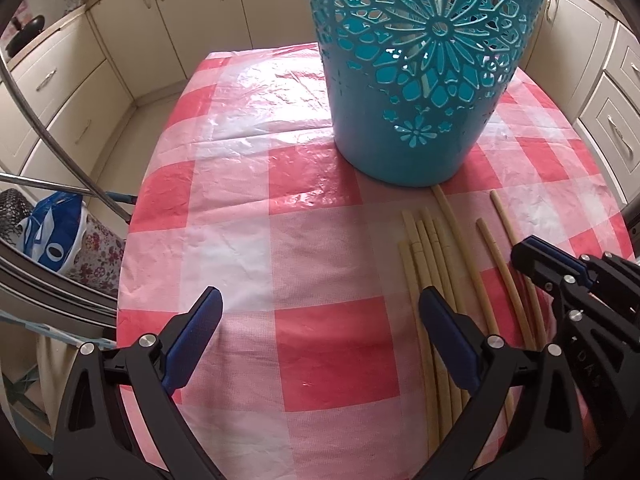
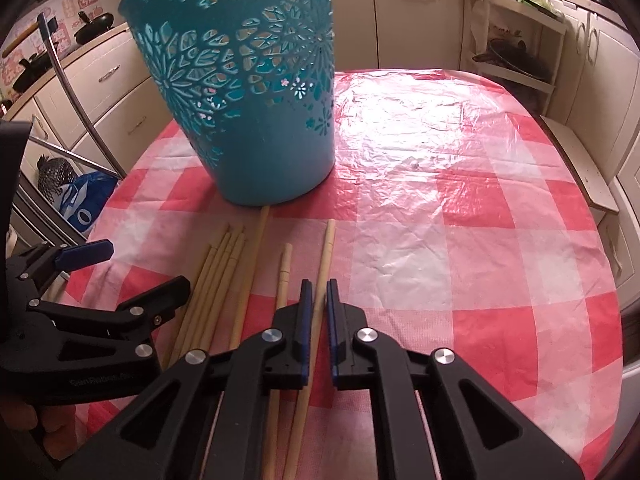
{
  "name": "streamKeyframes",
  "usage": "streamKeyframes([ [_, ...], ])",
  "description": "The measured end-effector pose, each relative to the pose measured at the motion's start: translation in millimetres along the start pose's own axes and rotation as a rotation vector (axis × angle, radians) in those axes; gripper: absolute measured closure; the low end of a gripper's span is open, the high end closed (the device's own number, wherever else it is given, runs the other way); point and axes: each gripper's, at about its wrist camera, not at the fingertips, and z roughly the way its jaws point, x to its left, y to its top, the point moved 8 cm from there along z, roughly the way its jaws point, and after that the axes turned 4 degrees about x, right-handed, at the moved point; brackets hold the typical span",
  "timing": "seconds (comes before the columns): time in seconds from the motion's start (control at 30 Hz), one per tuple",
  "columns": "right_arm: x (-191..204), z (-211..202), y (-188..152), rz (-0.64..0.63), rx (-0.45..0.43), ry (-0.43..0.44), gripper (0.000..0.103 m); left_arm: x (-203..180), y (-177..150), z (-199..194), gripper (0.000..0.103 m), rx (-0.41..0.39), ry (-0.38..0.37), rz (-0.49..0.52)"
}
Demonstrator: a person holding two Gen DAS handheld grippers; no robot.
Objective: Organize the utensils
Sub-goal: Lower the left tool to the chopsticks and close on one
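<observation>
Nearest me, my right gripper [image 2: 319,312] is clamped down on one chopstick [image 2: 322,280], the rightmost of the lot, which runs out past the blue pads toward the basket. No lift visible yet; the stick looks to lie flat on the checked tablecloth [image 2: 460,240]. My left gripper [image 1: 320,336] is spread wide with nothing in it, hovering over bare cloth just left of the pile. Just beside the held stick lies a shorter chopstick [image 2: 283,280]; further left, a bundle of chopsticks [image 2: 218,280] lies side by side, tips toward the basket. Behind them stands the teal cut-out basket [image 2: 256,100], upright, one long stick's end reaching its base. I'd call this the pick step: grasp made, transfer not started. Next move calls for raising the stick clear of its neighbours, tipping it upright and carrying it above the basket rim before letting go; the rim sits high, so plenty of lift needed.
</observation>
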Motion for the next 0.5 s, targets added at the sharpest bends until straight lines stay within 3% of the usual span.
streamKeyframes([
  [0.23, -0.7, 1.1, 0.8, -0.010, 0.019, 0.017, 0.095, -1.1, -0.6, 0.4, 0.008, 0.006, -0.008, -0.006],
  [0.5, 3.7, 1.3, 2.6, -0.033, 0.024, 0.019, 0.090, -8.0, -2.2, 2.3, 0.018, 0.017, -0.030, 0.005],
])
